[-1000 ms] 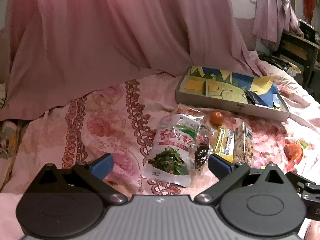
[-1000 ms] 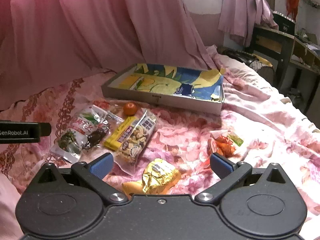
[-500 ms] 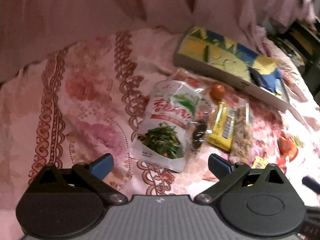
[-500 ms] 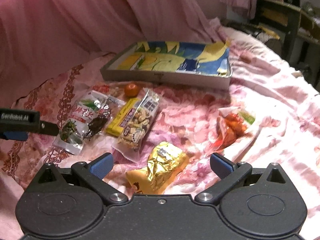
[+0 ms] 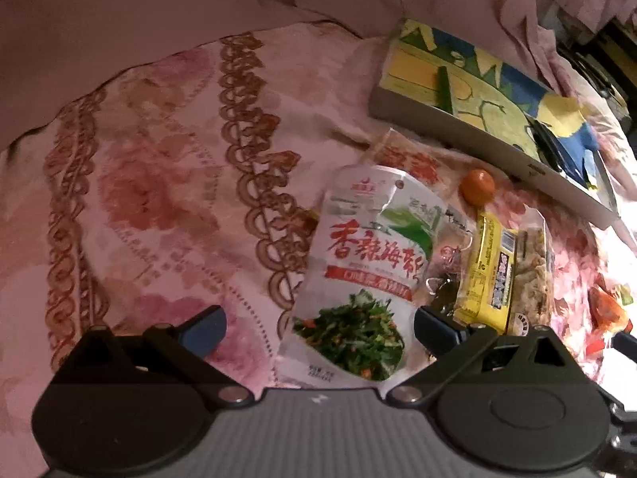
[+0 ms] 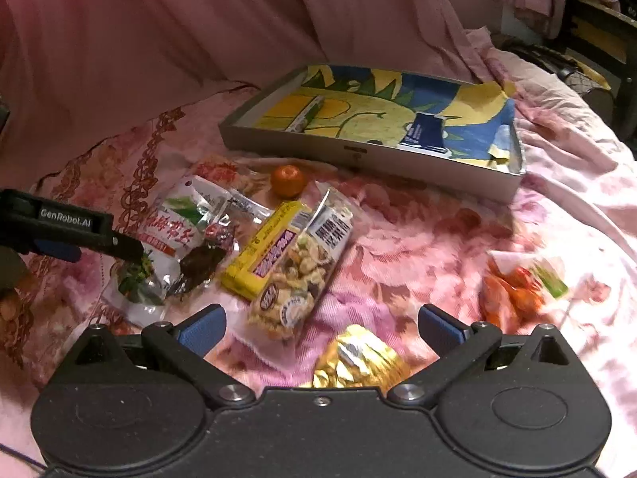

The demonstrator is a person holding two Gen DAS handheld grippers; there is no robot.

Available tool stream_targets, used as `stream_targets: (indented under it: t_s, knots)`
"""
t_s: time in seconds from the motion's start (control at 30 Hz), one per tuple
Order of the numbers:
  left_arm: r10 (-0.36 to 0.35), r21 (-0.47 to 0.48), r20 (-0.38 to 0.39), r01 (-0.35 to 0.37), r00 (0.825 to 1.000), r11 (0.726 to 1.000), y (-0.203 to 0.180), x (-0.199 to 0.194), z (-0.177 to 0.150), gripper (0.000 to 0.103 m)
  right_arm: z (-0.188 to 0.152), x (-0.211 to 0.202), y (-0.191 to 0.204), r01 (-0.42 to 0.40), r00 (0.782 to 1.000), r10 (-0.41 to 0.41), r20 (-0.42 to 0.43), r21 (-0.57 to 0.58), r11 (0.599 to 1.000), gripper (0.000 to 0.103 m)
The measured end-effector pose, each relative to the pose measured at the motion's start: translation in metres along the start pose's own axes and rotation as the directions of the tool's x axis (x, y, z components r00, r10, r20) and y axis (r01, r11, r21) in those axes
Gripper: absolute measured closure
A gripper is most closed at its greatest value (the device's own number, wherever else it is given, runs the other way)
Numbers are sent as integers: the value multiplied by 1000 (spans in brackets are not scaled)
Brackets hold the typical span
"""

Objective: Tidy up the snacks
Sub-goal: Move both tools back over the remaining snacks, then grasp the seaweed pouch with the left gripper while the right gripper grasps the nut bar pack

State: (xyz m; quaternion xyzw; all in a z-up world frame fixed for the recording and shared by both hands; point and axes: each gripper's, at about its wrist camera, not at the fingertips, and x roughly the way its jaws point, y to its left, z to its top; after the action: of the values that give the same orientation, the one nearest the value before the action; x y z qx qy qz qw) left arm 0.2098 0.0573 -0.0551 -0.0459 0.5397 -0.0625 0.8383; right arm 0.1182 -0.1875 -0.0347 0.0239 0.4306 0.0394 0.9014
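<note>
L tongs [image 5: 318, 328] have dropped closer vs 0.5 s ago, fingers apart, now straddling the lower part of the seaweed pouch [image 5: 368, 275] on the bed [image 5: 159, 183]. R tongs [image 6: 320, 328] also lower, spread wide w/ the gold foil pack [image 6: 358, 362] now btwn them. Nut bag [image 6: 304, 271], yellow bar [image 6: 266, 253], orange [image 6: 288, 180] lie near the tray [image 6: 370, 155], unmoved.
</note>
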Motion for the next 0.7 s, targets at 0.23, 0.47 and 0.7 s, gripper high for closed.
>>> stream_targets:
  t_s: [0.23, 0.47, 0.7]
  knots:
    - [17, 49, -20, -16, 1000, 999, -9, 16, 6, 1, 9, 29, -3, -11, 1000, 12, -9, 74, 997, 4]
    - [7, 101, -29, -4, 1000, 995, -17, 25, 7, 1, 13, 50, -4, -44, 998, 50, -31, 177, 983, 9]
    - [29, 156, -8, -27, 1000, 987, -28, 26, 3, 1, 8, 66, -7, -51, 994, 74, -85, 253, 966, 20]
